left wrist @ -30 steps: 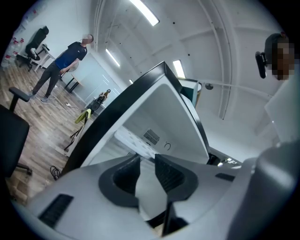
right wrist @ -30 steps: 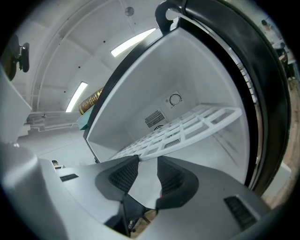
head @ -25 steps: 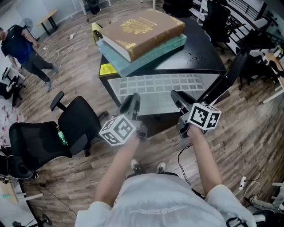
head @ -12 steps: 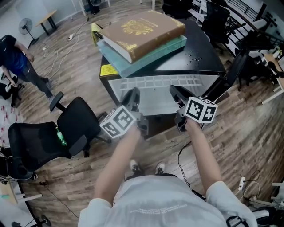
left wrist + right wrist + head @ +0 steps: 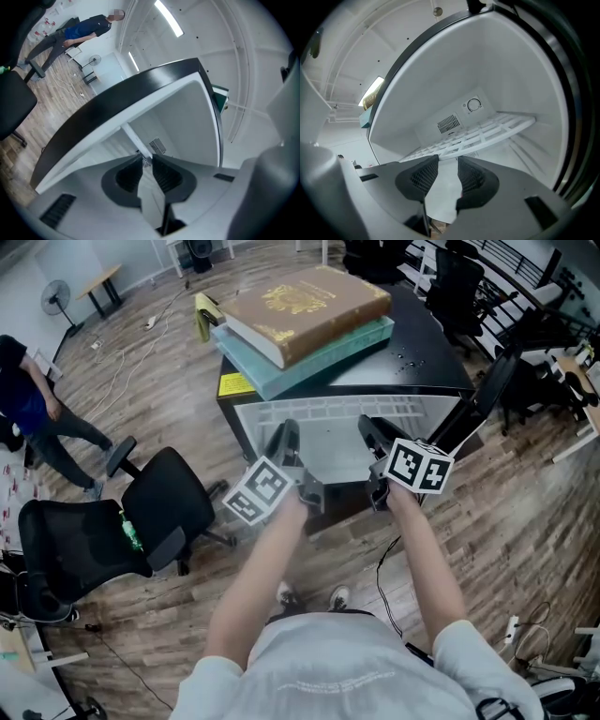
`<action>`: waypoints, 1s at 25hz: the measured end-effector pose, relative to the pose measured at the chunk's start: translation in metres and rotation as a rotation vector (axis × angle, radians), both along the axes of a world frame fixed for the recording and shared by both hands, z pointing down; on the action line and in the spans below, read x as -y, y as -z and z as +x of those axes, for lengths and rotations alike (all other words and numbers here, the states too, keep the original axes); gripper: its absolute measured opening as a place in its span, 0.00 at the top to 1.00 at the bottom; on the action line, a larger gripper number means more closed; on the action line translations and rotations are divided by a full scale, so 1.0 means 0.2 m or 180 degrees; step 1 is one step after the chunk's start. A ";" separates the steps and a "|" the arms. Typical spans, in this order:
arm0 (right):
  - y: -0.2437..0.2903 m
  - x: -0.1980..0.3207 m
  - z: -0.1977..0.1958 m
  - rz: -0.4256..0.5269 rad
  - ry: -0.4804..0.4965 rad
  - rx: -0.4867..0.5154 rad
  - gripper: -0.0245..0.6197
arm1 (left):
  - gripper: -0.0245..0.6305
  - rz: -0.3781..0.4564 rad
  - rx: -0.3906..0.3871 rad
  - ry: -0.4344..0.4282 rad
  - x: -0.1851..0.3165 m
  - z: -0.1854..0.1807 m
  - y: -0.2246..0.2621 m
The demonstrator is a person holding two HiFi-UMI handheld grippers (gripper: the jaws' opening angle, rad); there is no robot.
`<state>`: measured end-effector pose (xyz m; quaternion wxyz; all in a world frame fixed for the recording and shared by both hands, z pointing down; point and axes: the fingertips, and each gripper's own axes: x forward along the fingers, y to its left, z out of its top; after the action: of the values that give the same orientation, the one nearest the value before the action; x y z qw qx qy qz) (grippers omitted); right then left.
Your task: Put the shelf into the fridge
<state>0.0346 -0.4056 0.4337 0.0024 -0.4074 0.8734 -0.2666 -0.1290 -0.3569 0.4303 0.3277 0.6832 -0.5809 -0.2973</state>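
The white grid shelf [image 5: 328,418] sticks out of the front of the small black fridge [image 5: 431,362]. My left gripper [image 5: 289,448] is at the shelf's near left edge. In the left gripper view the shelf [image 5: 133,138] runs edge-on into the narrow gap at the left gripper's [image 5: 146,162] tips; the jaws are closing and a sliver of gap still shows. My right gripper [image 5: 373,442] is at the near right edge. Its jaws stand apart in the right gripper view [image 5: 448,161], with the shelf [image 5: 487,131] lying flat just beyond the tips inside the white fridge cavity.
Two big books [image 5: 300,306] lie stacked on the fridge top. The fridge door [image 5: 487,399] hangs open to the right. A black office chair [image 5: 159,502] stands to the left, and a person [image 5: 28,409] walks at the far left. More chairs crowd the back right.
Both grippers have moved a little forward onto the shelf's near edge. The left gripper's jaws have narrowed. The person at the left has walked nearer.
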 end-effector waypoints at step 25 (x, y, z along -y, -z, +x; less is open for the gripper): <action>0.34 -0.48 0.26 0.0944 0.0053 -0.0849 0.93 | 0.91 0.0545 0.2843 -0.1114 -0.45 0.05 0.22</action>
<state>0.0875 -0.3105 0.3657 -0.0556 -0.4270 0.8991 -0.0787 -0.1188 -0.2676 0.3861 0.0342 0.8559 -0.5146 0.0378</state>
